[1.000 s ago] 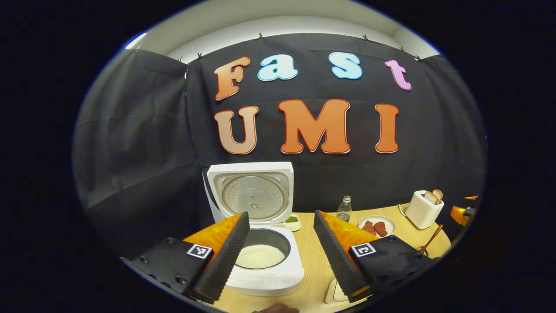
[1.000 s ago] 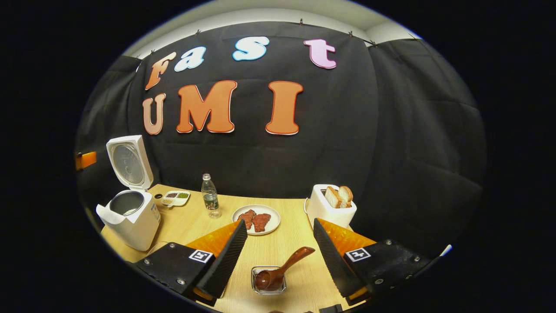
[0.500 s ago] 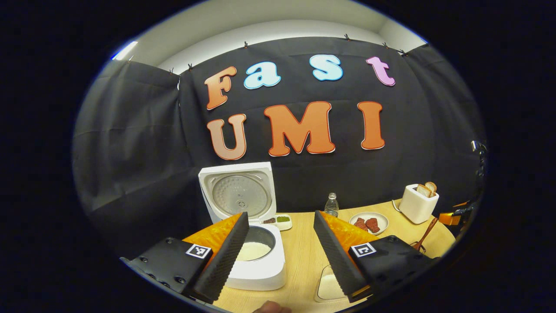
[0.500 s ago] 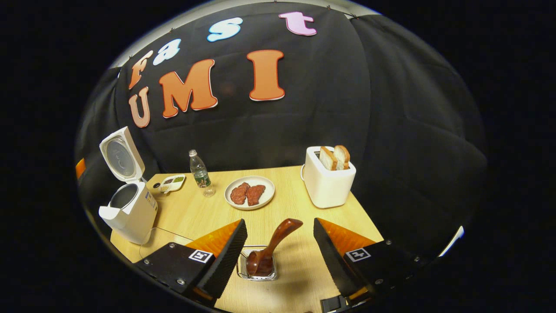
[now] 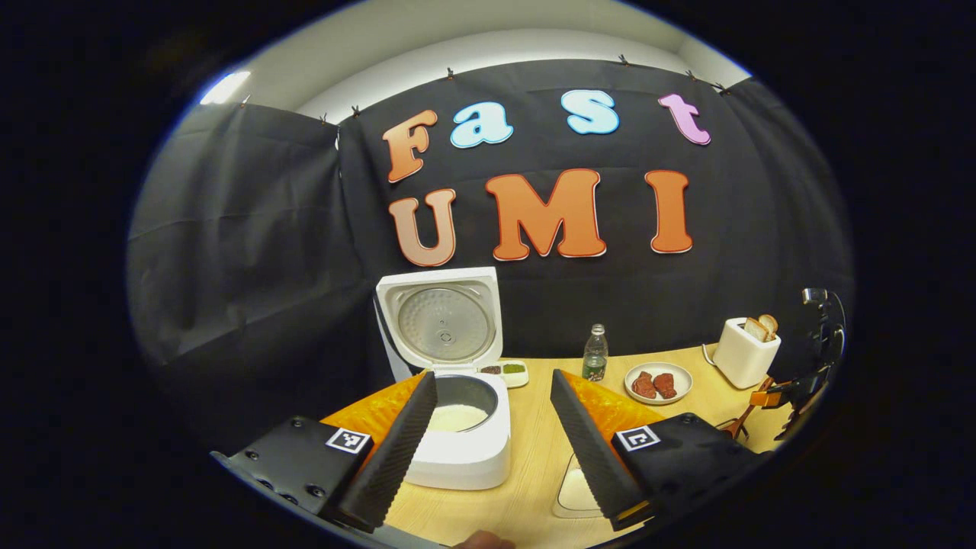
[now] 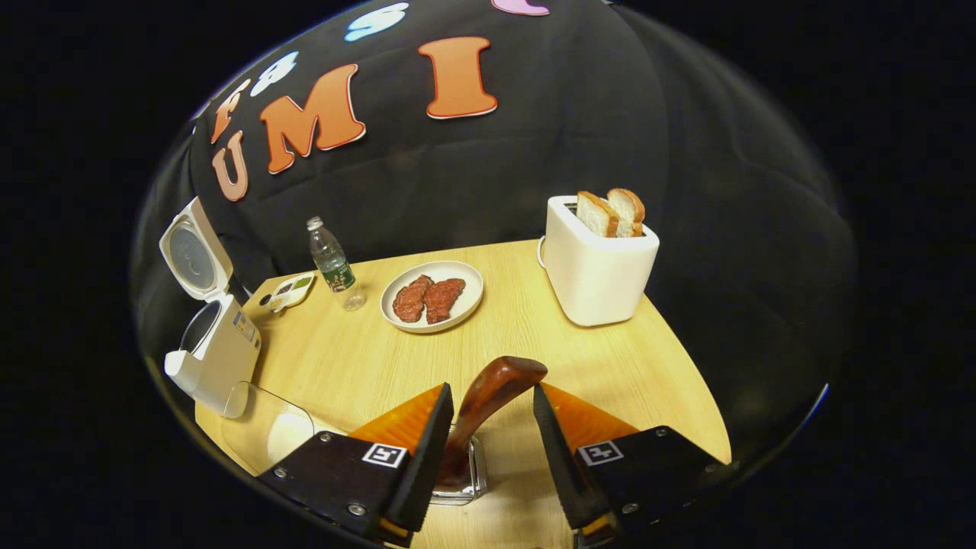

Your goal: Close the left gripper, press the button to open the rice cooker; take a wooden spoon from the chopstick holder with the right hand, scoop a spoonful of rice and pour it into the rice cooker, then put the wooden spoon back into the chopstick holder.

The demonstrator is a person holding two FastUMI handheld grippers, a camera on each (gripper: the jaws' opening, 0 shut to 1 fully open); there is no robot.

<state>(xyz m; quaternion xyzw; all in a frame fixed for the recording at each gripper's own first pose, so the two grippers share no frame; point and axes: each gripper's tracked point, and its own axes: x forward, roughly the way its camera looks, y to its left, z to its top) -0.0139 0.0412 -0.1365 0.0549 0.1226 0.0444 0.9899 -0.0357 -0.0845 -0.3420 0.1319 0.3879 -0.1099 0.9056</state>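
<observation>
Black cloth walls the booth behind a pale wooden worktop [image 6: 366, 358]. Ahead of the left tool [image 5: 492, 450], whose fingers stand wide apart with nothing between them, sits the white rice cooker [image 5: 457, 427]: lid upright, ribbed inner plate exposed, white rice in the pot. In the right gripper view the same cooker [image 6: 210, 347] stands far to the left of the right tool [image 6: 482, 450]. A white toaster [image 6: 598, 263] holding two slices of bread stands ahead and to the right of that tool, a plate [image 6: 432, 296] with two pieces of red meat ahead of it, a water bottle [image 6: 331, 263] left of the plate. Between the right tool's parted fingers, the dark glossy wooden spoon [image 6: 488, 396] leans in the wire chopstick holder [image 6: 465, 484]; contact with either finger cannot be judged. A clear container of rice [image 6: 278, 427] lies left of this tool.
</observation>
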